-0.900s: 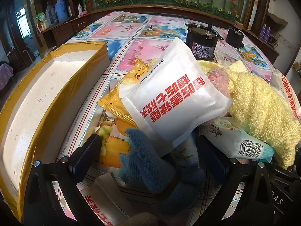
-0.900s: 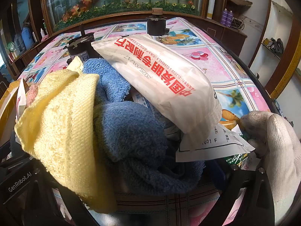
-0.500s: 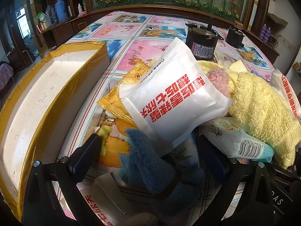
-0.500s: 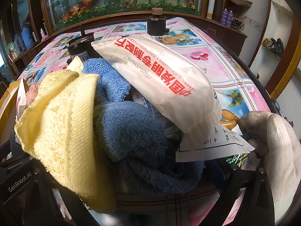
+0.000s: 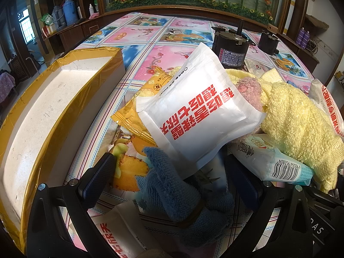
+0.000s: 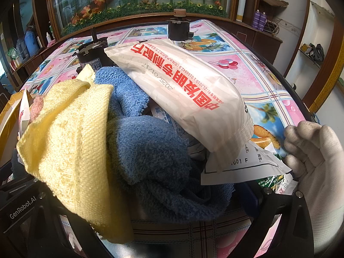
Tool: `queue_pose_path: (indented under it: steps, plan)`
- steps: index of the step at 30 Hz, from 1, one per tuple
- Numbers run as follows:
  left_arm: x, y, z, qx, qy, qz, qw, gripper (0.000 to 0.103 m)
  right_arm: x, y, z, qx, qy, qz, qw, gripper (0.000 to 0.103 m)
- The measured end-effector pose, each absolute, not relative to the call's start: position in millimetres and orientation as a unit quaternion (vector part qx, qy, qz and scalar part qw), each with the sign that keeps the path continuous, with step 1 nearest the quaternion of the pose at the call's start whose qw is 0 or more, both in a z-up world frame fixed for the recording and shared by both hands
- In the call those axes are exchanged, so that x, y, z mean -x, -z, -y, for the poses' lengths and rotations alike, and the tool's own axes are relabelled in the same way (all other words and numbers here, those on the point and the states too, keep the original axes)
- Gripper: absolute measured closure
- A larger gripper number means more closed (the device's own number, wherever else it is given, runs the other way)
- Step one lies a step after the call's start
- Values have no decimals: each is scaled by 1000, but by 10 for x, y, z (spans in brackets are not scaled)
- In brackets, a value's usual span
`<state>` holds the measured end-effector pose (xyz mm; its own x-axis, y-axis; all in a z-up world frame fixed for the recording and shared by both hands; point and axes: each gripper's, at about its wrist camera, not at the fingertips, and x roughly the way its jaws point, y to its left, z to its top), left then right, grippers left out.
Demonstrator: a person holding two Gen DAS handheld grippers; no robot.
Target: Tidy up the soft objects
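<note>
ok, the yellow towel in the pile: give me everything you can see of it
The yellow towel is pale terry cloth with a looped nap and a stitched hem, crumpled and folded over itself. It sits high in the pile and drapes down over the blue towel in the right wrist view. In the left wrist view it lies behind the white packet with red print, against a pink fluffy cloth and over a tissue pack. Neither gripper holds it.

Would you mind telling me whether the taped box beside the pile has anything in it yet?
Empty, as far as shows: the taped box has a bare white floor and walls, while the towels and packets all lie outside on the table. Its nearest corner is out of frame.
</note>
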<state>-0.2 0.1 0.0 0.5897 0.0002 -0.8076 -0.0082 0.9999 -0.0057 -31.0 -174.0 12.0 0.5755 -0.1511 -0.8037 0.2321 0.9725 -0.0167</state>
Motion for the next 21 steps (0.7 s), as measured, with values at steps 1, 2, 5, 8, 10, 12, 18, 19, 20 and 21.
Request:
queue_pose_path:
  steps: [1, 2, 5, 8, 10, 12, 18, 19, 20, 21]
  plan:
    - [5, 0, -5, 5, -3, -453, 891, 0, 309, -119, 1740, -45, 108, -448, 886, 0]
    - [12, 0, -8, 5, -4, -453, 891, 0, 309, -119, 1740, -45, 108, -448, 886, 0]
    - [72, 21, -12, 8, -9, -453, 891, 0, 309, -119, 1739, -45, 108, -448, 886, 0]
    - [175, 17, -9, 10, -13, -453, 891, 0, 309, -119, 1738, -45, 108, -448, 886, 0]
    - [208, -5, -10, 12, -19, -453, 891, 0, 308, -118, 1735, -44, 109, -448, 886, 0]
    - [144, -10, -40, 11, -20, -458, 889, 0, 312, -118, 1731, -44, 109, -448, 886, 0]
    - [137, -15, -44, 9, -10, -465, 885, 0, 321, -119, 1712, -43, 110, -449, 886, 0]
    - [142, -18, -37, 7, -3, -468, 884, 0, 325, -119, 1718, -44, 109, -448, 886, 0]
    - [148, -21, -27, 4, 3, -471, 882, 0, 328, -119, 1719, -45, 108, -449, 886, 0]
    - [154, -23, -28, 4, 7, -473, 881, 0, 322, -122, 1740, -41, 100, -454, 885, 0]
